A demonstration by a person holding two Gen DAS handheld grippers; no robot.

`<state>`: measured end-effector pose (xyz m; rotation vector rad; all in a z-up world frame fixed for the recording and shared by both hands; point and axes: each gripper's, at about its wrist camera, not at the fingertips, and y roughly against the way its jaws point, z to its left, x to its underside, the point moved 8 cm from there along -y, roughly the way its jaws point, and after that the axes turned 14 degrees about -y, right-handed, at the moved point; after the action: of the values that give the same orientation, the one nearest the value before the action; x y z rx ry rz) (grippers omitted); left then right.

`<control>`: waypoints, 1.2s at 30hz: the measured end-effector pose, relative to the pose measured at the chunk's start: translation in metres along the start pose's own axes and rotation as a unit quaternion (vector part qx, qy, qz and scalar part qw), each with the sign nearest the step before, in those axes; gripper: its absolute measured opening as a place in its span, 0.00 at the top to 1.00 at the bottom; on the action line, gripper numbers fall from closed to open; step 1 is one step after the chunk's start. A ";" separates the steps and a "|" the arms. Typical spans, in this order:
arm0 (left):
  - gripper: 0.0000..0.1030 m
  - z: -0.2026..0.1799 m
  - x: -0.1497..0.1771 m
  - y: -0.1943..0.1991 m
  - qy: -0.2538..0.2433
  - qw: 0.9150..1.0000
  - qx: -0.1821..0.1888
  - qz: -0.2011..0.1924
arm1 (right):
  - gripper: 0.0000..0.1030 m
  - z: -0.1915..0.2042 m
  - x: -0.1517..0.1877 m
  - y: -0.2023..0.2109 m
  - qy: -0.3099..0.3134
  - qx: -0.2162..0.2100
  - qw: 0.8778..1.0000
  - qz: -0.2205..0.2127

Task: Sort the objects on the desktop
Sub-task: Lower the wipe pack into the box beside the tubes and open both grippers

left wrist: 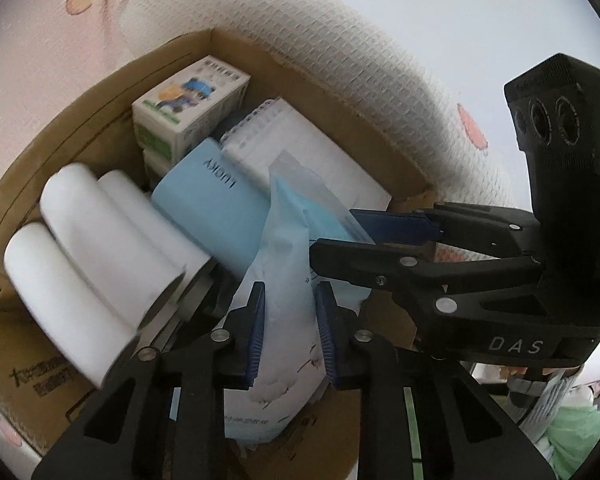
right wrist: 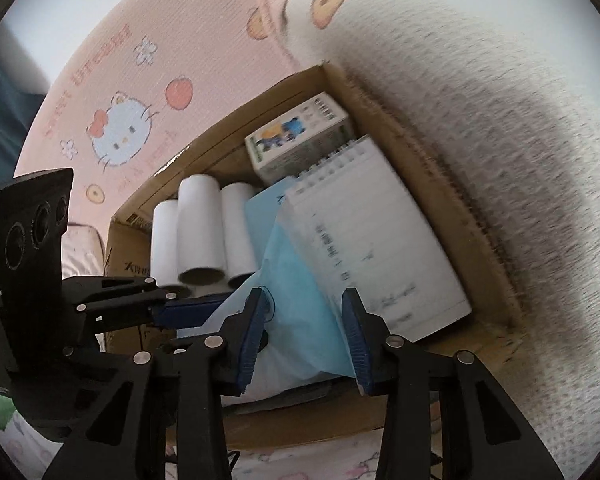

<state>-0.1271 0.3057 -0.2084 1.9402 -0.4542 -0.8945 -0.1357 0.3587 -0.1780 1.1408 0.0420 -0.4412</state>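
Note:
A cardboard box (left wrist: 80, 128) holds white paper rolls (left wrist: 100, 240), a cartoon-printed carton (left wrist: 188, 108), a light blue box (left wrist: 216, 208) and a spiral notebook (left wrist: 312, 152). My left gripper (left wrist: 290, 328) is shut on a blue and white plastic packet (left wrist: 284, 300) standing in the box. My right gripper (right wrist: 302, 336) is over the same packet (right wrist: 296, 292), jaws apart around its blue end; it also shows in the left wrist view (left wrist: 380, 236). The box (right wrist: 440, 184), rolls (right wrist: 200, 232), carton (right wrist: 300, 140) and notebook (right wrist: 364, 232) show in the right wrist view.
The box lies on a pink cartoon-print sheet (right wrist: 120, 92). A white waffle-weave blanket (right wrist: 480, 100) rises along the box's far right side. Green and pale items (left wrist: 572, 432) lie at the lower right of the left wrist view.

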 end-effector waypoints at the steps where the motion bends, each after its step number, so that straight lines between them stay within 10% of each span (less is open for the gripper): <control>1: 0.74 0.001 0.004 0.001 0.000 1.000 -0.002 0.006 | 0.65 0.003 0.003 -0.002 0.004 -0.001 1.000 0.005; 21: 0.75 0.017 0.052 -0.011 0.004 0.991 -0.026 0.132 | 0.65 0.040 0.038 -0.044 0.031 0.022 0.994 0.106; 31: 0.61 0.013 0.042 0.012 -0.002 0.995 -0.051 0.090 | 0.64 0.041 0.037 -0.045 0.033 0.056 0.992 0.109; 36: 0.61 0.016 0.034 0.013 0.076 0.994 -0.027 0.072 | 0.64 0.034 0.024 -0.022 0.032 0.080 0.994 0.067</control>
<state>-0.1155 0.2683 -0.2159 1.8837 -0.4681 -0.6558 -0.1277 0.3137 -0.1893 1.3077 -0.0135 -0.2920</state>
